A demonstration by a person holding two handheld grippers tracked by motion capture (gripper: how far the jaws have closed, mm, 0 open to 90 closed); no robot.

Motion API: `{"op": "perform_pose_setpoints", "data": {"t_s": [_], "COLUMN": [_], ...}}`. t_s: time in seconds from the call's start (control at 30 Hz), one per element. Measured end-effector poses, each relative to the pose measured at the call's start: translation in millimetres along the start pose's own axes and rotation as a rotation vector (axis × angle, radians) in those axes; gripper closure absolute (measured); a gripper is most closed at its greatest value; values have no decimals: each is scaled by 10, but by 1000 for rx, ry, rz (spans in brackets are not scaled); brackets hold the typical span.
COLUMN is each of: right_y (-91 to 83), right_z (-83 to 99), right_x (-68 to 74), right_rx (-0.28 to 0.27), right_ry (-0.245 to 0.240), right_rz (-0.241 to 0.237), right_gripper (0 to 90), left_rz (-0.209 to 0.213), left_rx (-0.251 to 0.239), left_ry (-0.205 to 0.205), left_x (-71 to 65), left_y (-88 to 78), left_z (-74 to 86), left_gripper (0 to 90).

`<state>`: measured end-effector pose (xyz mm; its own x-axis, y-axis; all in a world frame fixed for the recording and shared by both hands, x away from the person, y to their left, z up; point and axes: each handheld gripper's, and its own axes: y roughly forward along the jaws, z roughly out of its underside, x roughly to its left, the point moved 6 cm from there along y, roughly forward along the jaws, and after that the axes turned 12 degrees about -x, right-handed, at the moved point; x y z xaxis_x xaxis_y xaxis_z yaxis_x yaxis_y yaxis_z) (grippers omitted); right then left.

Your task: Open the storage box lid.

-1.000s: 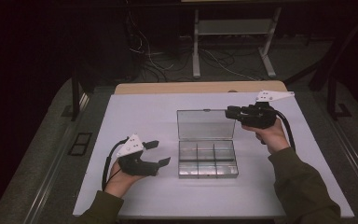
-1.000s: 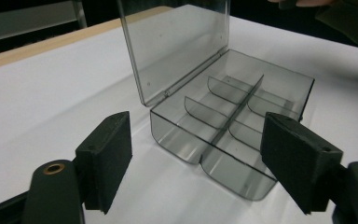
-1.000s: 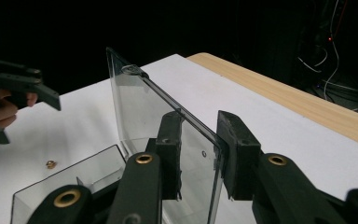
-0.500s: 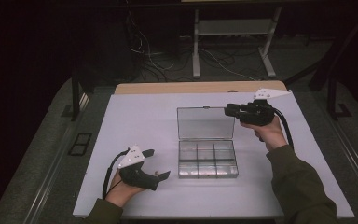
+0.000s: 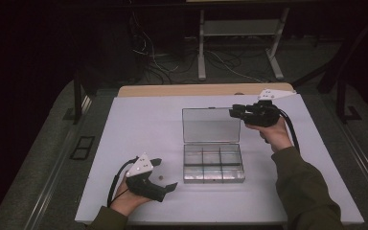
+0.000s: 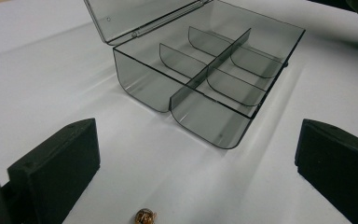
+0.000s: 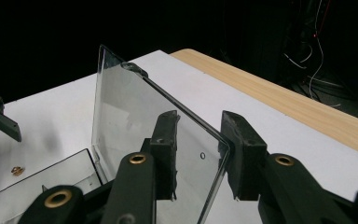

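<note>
High view: the clear box [image 5: 213, 163] sits mid-worktop [image 5: 139, 120], lid [image 5: 211, 125] raised between the slightly parted right tongs [image 5: 235, 112]. A small bead [image 6: 145, 216] lies between the wide-apart left tongs [image 5: 165, 173], not yet gripped; boxing remains.

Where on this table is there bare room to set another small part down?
Free: the white table left of the open clear box, and the near right corner. Crowded: the near left, where the left gripper straddles a small brass bead, and at the raised lid, between the right gripper jaws.
</note>
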<state>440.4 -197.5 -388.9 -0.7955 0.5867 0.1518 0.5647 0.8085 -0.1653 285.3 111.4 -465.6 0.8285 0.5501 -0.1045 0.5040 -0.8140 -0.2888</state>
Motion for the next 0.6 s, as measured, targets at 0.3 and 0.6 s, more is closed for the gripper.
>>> {"op": "perform_pose_setpoints", "data": {"t_s": [0.3, 0.6], "right_y": [55, 120], "right_z": [48, 96], "right_x": [-67, -144], "right_rx": [4, 11], "right_ry": [-2, 10], "right_rz": [14, 21], "right_gripper": [629, 600], "left_rz": [-3, -4], "left_rx": [8, 16], "left_ry": [-3, -6], "left_x": [14, 20], "left_y": [-3, 2], "left_z": [1, 12], "left_gripper": [0, 0]}}
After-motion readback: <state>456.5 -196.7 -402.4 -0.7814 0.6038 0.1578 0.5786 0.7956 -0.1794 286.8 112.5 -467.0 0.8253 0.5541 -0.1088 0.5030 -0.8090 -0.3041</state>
